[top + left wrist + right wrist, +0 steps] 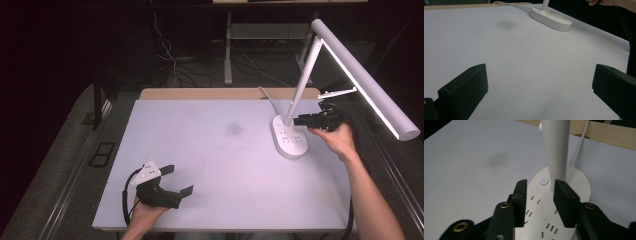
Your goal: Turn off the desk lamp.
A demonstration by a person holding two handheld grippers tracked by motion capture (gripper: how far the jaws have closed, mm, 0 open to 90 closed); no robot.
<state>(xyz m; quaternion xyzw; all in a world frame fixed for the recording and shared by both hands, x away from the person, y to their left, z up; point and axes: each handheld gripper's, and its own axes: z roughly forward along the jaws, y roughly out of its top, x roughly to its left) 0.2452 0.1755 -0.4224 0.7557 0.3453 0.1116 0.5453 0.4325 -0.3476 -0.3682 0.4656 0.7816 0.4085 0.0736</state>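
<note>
- We see a white desk lamp standing at the far right of the pale table, its oval base flat on the surface and its stem leaning up and to the right to a long bar head that reaches out past the table's right edge.
- Our right gripper sits just above the lamp's base, close to the foot of the stem, held from the right by the right hand.
- In the right gripper view its jaws stand a little apart with nothing between them; the lamp stem rises just beyond their tips, and the round power button lies on the base just ahead, in the gap between the tips.
- The base shows rows of socket slots under and around the jaws.
- A white cord runs from the back of the base toward the wooden strip along the far edge of the table.
- Our left gripper rests near the front left of the table, well apart from the lamp, in the left hand; its jaws are spread wide with bare table between them.
- A faint dark smudge marks the table left of the base.
- Beyond the table we make out cables on a dark floor.
</note>
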